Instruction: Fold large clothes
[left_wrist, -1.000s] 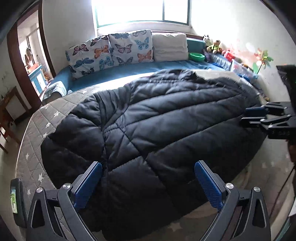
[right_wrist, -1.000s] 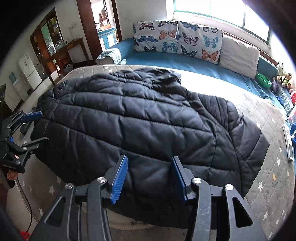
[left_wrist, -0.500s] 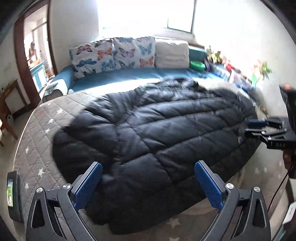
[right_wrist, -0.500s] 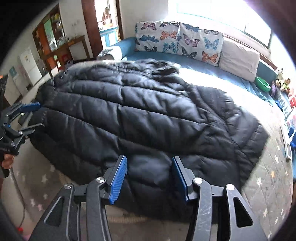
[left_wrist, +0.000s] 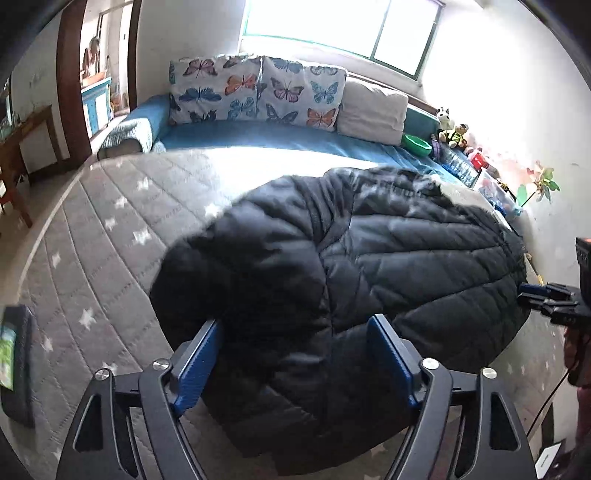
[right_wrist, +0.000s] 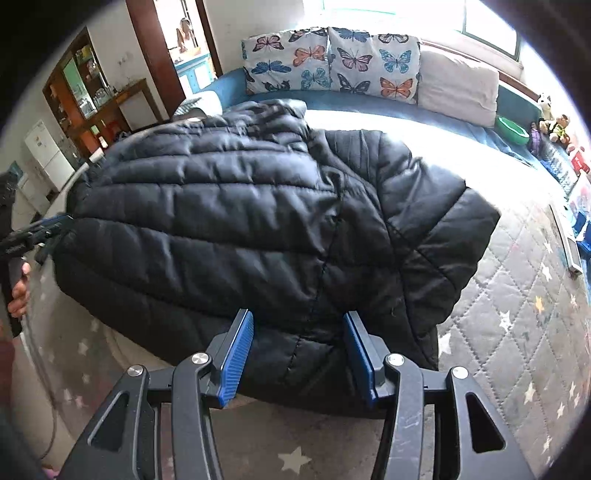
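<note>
Writing on the black jacket (right_wrist: 229, 206): none legible.

Left gripper (left_wrist: 291, 354) angled downward, jaws just been closing, still apart. Right gripper (right_wrist: 298, 350) angled downward, jaws half apart.

A grey quilted star-print bed (left_wrist: 92, 236) carries a black puffy quilted jacket (right_wrist: 258, 221), spread directly ahead of the tool, seemingly flat.

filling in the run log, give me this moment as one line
stage: pre-fold | black puffer jacket: spread on bed | left gripper: jaws just closing, jacket between, not pinched | right gripper: open over hem
</note>
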